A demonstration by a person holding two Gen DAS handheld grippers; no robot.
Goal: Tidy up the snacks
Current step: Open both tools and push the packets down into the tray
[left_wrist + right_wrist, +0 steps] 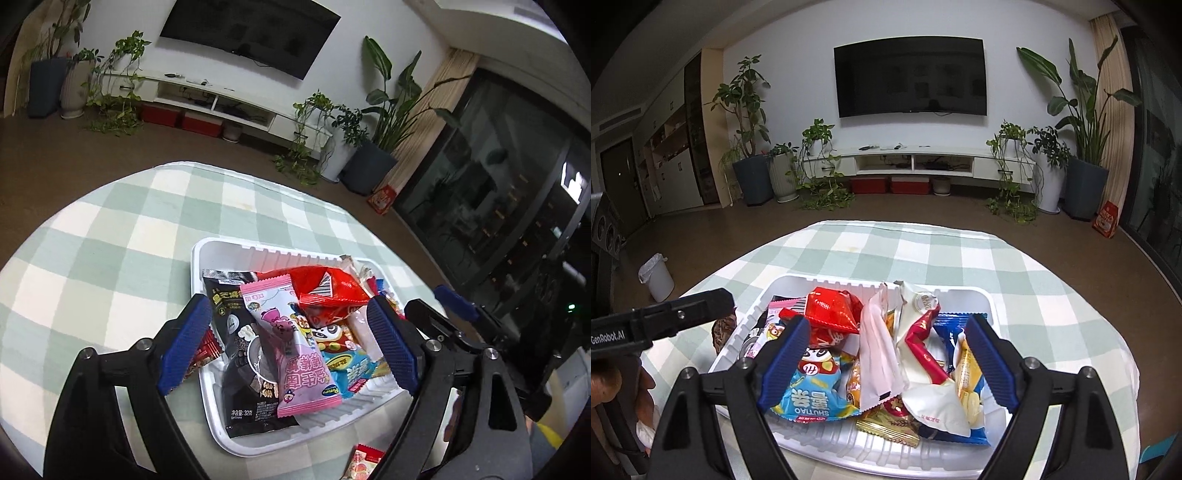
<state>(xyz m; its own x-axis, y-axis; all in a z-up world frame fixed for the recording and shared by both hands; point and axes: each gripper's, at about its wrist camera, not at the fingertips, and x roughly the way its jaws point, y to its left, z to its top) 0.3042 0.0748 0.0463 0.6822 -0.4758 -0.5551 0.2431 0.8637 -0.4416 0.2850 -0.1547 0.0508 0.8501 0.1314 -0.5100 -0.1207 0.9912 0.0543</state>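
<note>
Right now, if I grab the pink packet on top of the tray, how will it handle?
The pink packet is probably light and floppy: thin film, lying loose on the black packet. Its glossy wrapper may slip between the pads. Pushing would likely slide it within the white tray.

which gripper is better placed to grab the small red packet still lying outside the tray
Left. The small red packet lies by the tray's left wall, right beside the open left gripper; the right gripper hangs over the tray's other side.
</note>
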